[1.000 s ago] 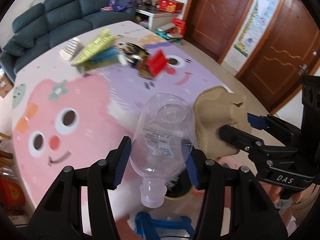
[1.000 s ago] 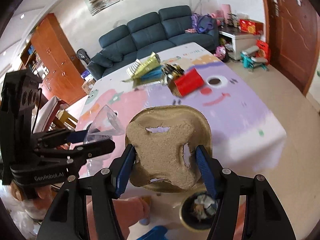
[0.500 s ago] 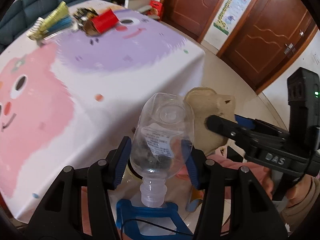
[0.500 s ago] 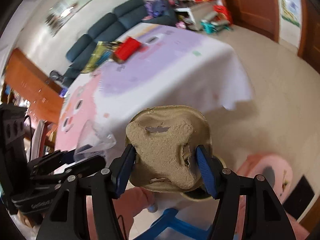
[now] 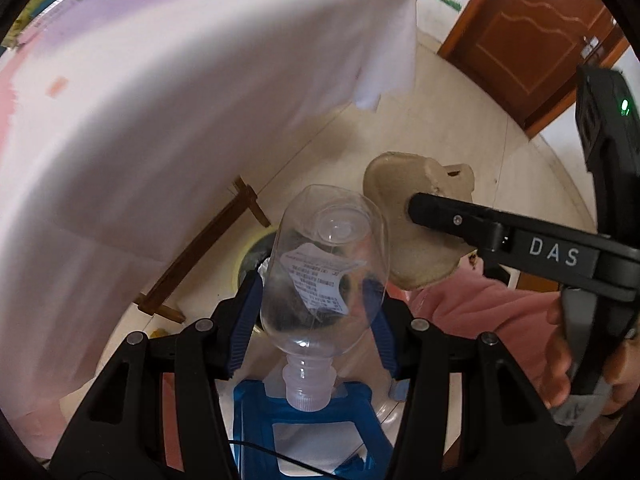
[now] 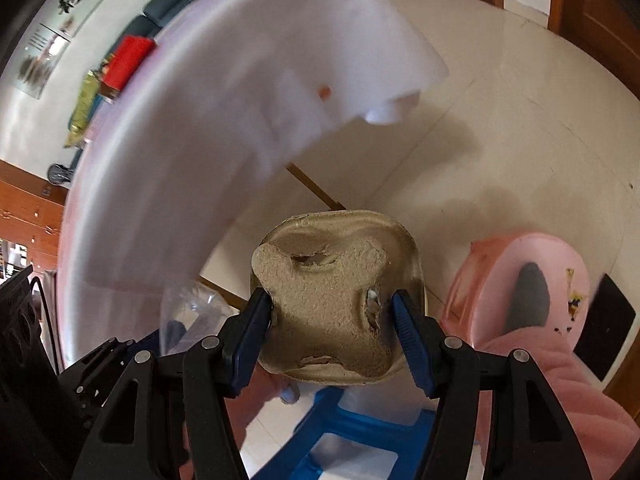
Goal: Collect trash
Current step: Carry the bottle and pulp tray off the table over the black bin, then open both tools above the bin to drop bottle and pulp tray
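My left gripper (image 5: 316,300) is shut on a clear plastic bottle (image 5: 326,264), neck toward the camera, held over a round trash bin (image 5: 250,258) on the floor beside the table. My right gripper (image 6: 332,320) is shut on a brown pulp cup carrier (image 6: 332,300). The carrier (image 5: 408,216) and the right gripper's finger (image 5: 480,228) show in the left wrist view just right of the bottle. The bottle (image 6: 188,308) also shows at the left of the right wrist view. The bin is mostly hidden behind the bottle.
The table with its white and purple cloth (image 5: 180,100) hangs over the upper left; more trash, including a red box (image 6: 128,60), lies at its far end. A blue stool (image 5: 304,432) stands below the grippers. A pink stool (image 6: 528,280) stands at the right. Wooden doors (image 5: 520,40) stand behind.
Both grippers have moved off the table edge and tilted down toward the floor, each keeping its object. The trash bin has come into view under the bottle.
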